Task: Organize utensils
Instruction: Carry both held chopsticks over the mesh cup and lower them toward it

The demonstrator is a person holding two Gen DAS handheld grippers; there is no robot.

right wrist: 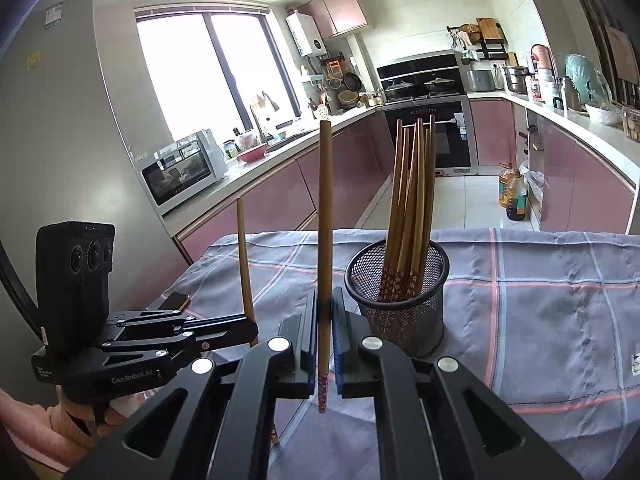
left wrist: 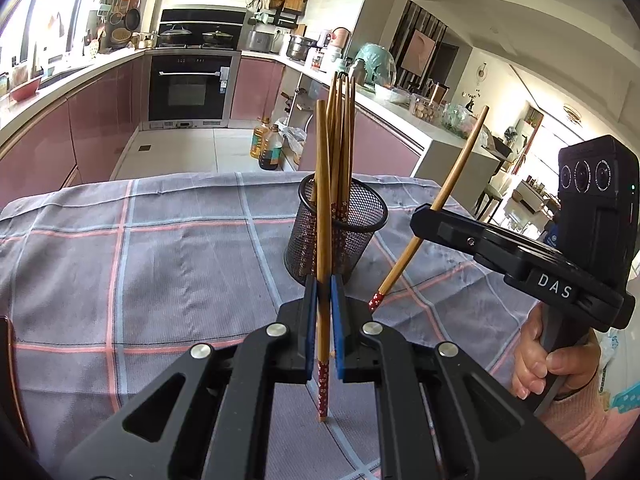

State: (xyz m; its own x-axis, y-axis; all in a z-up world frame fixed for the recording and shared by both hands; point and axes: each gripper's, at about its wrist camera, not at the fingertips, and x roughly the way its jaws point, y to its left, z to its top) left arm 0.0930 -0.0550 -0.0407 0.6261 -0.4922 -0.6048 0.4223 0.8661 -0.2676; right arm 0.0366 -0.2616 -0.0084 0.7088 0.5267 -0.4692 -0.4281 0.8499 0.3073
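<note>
A black mesh cup [left wrist: 336,232] stands on the checked cloth and holds several wooden chopsticks [left wrist: 340,140]; it also shows in the right wrist view [right wrist: 400,300]. My left gripper [left wrist: 324,288] is shut on one upright chopstick [left wrist: 323,216], just in front of the cup. My right gripper [right wrist: 325,304] is shut on another chopstick [right wrist: 325,216], left of the cup. From the left wrist view the right gripper [left wrist: 424,216] holds its chopstick [left wrist: 436,204] tilted, right of the cup. The left gripper [right wrist: 248,328] shows at lower left in the right wrist view.
The checked cloth [left wrist: 140,264] covers the table. A kitchen lies beyond: pink cabinets, oven [left wrist: 190,88], oil bottles [left wrist: 266,146] on the floor, a microwave [right wrist: 184,172] on the left counter. A phone [right wrist: 176,300] lies near the table's left edge.
</note>
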